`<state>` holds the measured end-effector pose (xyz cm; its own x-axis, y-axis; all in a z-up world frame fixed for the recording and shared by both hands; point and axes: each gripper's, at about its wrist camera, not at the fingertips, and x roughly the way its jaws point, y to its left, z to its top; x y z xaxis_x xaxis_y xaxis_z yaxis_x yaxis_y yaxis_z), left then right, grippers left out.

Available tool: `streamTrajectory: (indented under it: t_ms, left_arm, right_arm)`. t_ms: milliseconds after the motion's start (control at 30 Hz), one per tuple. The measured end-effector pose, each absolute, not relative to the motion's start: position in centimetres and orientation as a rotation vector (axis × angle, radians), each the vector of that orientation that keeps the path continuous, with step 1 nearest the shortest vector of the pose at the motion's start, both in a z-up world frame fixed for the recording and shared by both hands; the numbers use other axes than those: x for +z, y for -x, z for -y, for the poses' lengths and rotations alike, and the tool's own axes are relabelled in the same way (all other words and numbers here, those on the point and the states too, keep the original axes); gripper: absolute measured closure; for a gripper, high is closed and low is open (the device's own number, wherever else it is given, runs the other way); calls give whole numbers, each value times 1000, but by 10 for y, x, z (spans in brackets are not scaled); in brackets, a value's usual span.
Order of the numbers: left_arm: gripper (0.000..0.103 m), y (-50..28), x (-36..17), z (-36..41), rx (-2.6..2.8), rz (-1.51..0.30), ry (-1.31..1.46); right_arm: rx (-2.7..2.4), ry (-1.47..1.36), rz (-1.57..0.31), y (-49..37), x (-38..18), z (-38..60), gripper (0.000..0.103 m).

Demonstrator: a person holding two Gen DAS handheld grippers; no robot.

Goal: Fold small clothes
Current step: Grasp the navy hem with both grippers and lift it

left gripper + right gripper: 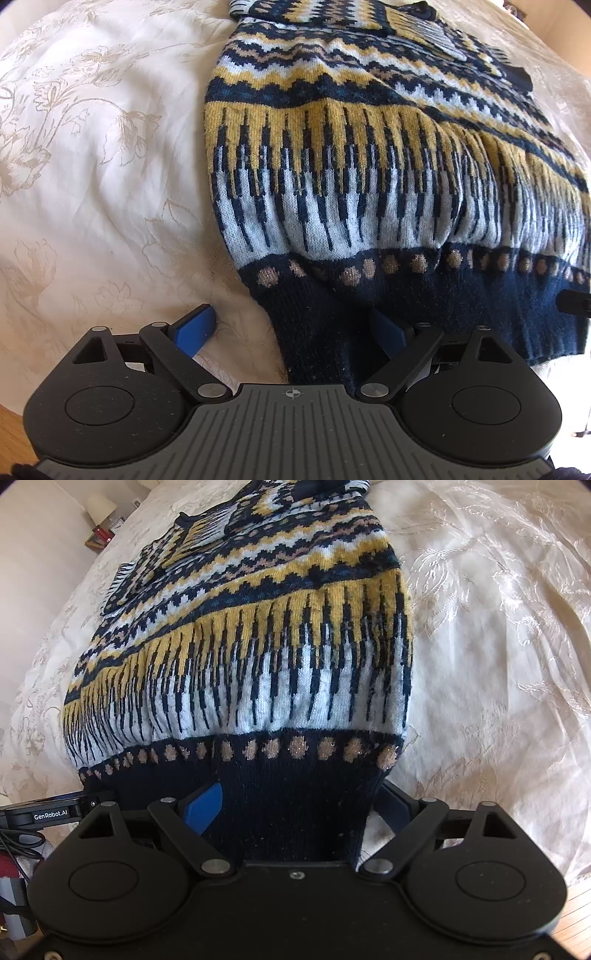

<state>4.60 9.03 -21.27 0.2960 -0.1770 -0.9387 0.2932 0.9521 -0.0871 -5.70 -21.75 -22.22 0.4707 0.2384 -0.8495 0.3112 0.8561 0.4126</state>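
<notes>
One knitted sweater (pixel 351 177) lies on one white bedspread (pixel 92 166). The left gripper (pixel 291 332) is wide open around the sweater's dark hem corner. The right gripper (pixel 299 805) is wide open around the other hem corner.

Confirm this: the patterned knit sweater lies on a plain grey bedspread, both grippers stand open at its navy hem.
Not quite. The bedspread is cream with an embroidered floral pattern, not plain grey; the left wrist view shows it. The rest holds: the sweater lies on it, and the left gripper and right gripper stand open at its navy hem.
</notes>
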Motion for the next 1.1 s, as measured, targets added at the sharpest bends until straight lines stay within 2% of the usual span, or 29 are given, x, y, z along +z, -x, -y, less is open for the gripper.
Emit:
streamTrajectory:
  t_ms: [100,233,300,333,367,433,467,767,1100]
  left_arm:
    - [29,-44,-209,-99,-312,-1222,-85]
    - [53,-40,-202,-107,-306,-1212,-45]
    - [66,-38,-199,-111,-308,-1206,-36]
    - [74,-37,-197,-111,-316,-1201,-34]
    - [84,-35,-194,-111,-332,-1197,-27]
    - [98,-34,-186,-108,-350,-1188,-12]
    - [98,-35,-181,-108,-360,-1186,9]
    - [98,-52,-110,-104,-377,-1056,168]
    - [98,-103,-53,-88,-298,-895,289]
  right_arm:
    - [-52,-571,-1094,60,-220,219,18]
    - [-61,-601,-1081,67,-218,225,33]
    - [-53,-624,-1090,68,-219,229,47]
    - [-57,-621,-1097,68,-220,229,57]
    - [-54,-613,-1100,68,-219,229,72]
    - [-31,-622,-1101,67,-216,230,84]
    - [-17,-619,-1100,66,-213,230,89]
    - [127,-608,-993,53,-158,244,89]
    - [164,-650,-828,-1,-112,278,89]
